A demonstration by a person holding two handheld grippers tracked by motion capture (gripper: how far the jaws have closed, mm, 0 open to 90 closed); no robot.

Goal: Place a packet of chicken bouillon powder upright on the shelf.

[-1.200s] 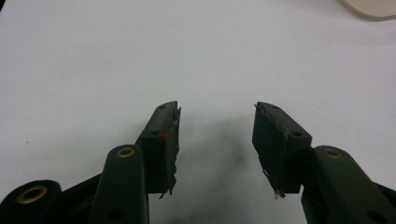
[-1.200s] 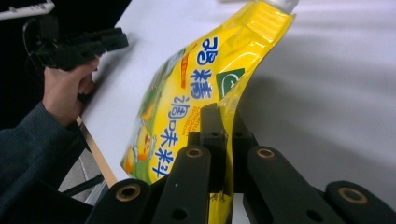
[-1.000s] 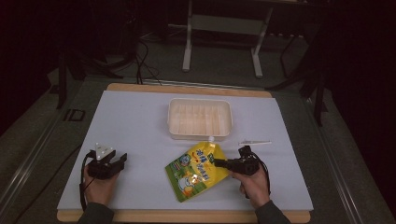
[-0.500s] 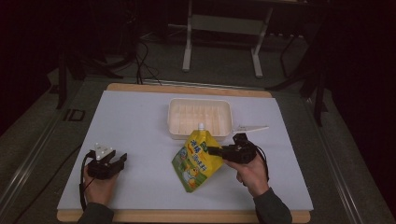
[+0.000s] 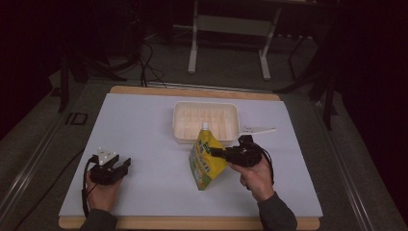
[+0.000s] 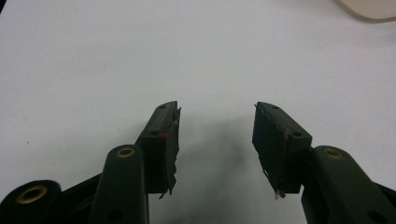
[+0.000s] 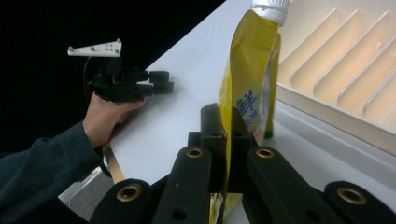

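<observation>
Right gripper (image 7: pixel 224 140) jaws pinch the glossy yellow pouch (image 5: pixel 206 161) — left gripper (image 6: pixel 215 140) jaws spread.

Yellow spouted pouch (image 5: pixel 206 159), white cap up, tilted, beside cream tray (image 5: pixel 180 126)

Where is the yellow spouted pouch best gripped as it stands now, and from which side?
Best along its flat side edge, mid-height, coming in from the person's right, as the right gripper already does. The yellow pouch is thin and flat there, so the jaws close across it fully. The white cap at the top is narrow and round, probably a poorer hold. The left gripper rests open, apart.
</observation>
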